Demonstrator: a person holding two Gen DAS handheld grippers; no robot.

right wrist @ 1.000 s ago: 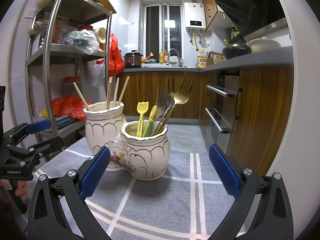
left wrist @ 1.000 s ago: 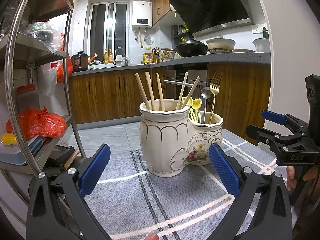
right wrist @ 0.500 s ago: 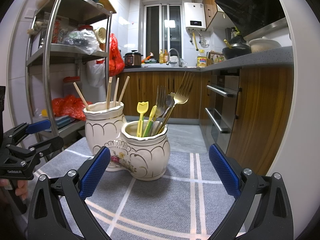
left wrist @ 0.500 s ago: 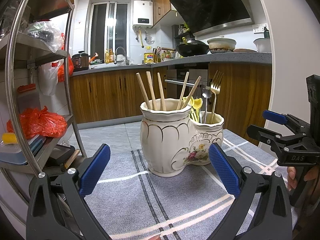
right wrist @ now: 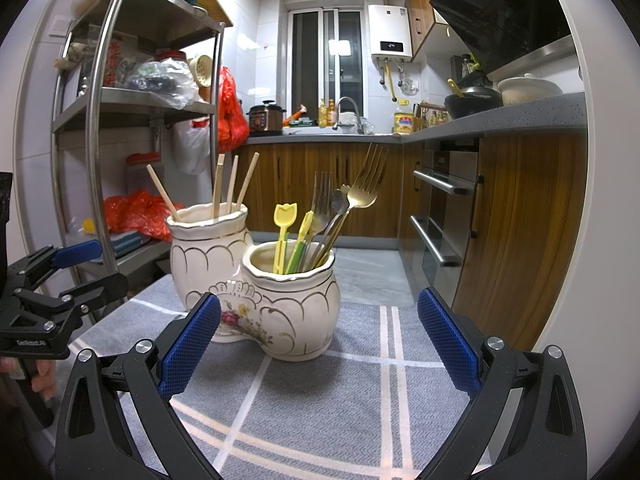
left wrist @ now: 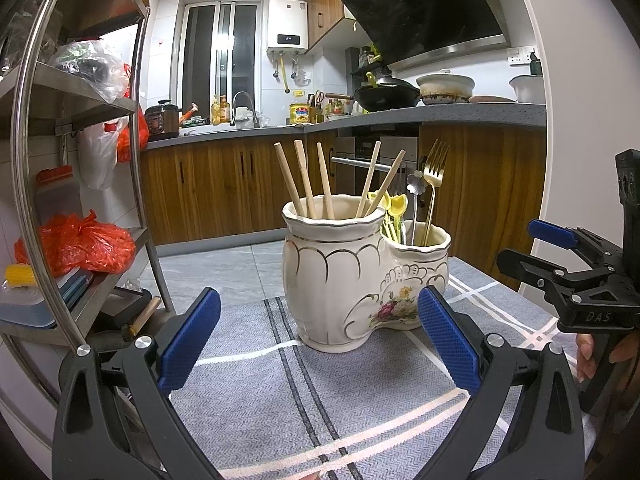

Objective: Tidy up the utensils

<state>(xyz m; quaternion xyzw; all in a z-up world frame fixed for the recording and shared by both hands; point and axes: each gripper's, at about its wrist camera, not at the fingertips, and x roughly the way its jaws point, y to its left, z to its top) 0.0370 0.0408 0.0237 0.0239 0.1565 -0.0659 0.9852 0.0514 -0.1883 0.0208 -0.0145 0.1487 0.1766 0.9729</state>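
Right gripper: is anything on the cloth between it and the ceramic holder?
Nothing visible. Only bare grey cloth lies between the open right gripper and the ceramic holder. The left gripper sits off to the side, also open, not in the path.

The holder (right wrist: pixel 256 292) hides the lower ends of its utensils (right wrist: pixel 320 224).

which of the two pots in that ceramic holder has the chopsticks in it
The taller pot, on the left in the right wrist view. It holds only wooden chopsticks; the shorter pot joined to it holds forks and yellow picks.
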